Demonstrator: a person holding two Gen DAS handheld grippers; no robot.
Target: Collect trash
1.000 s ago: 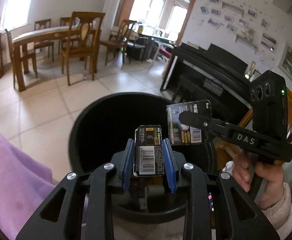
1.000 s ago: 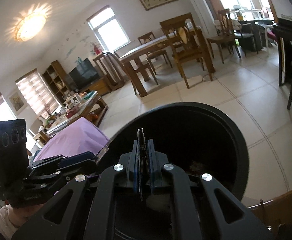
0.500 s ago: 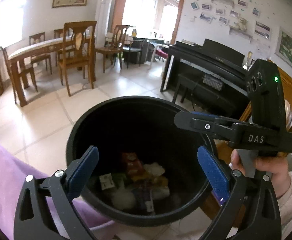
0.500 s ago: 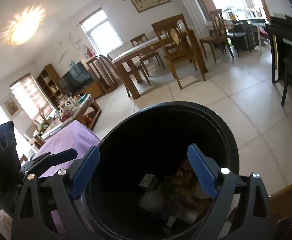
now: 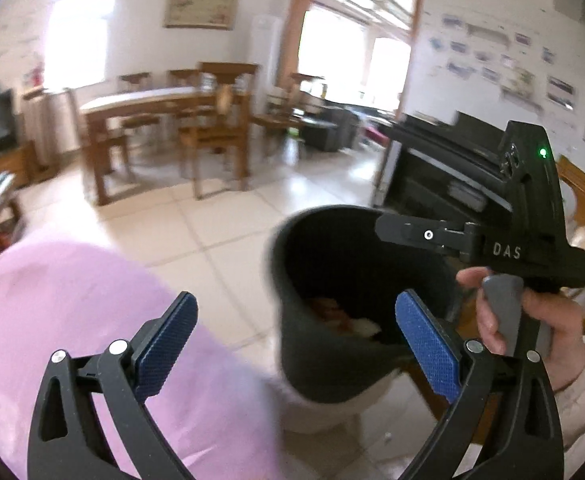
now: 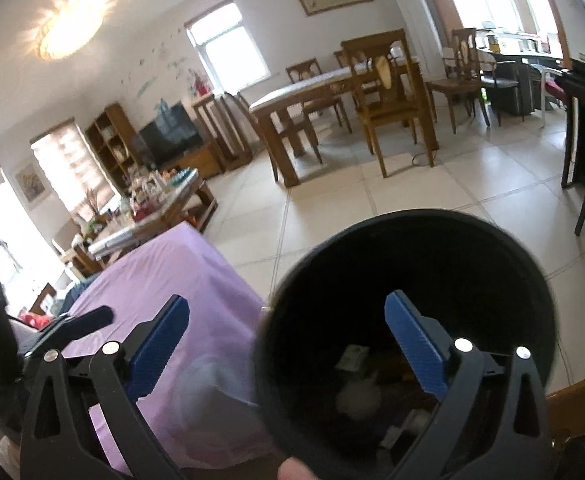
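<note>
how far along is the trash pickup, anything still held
Done: mixed wrappers and paper scraps lie at the bottom of the round black trash bin. In hand: nothing. The left gripper stands wide open and empty; the right gripper has its jaws opening, nothing between them. Left: no loose trash shows on the purple tablecloth or the pale tiled floor in these views.

Empty right tool, jaws opening, over black trash bin.
</note>
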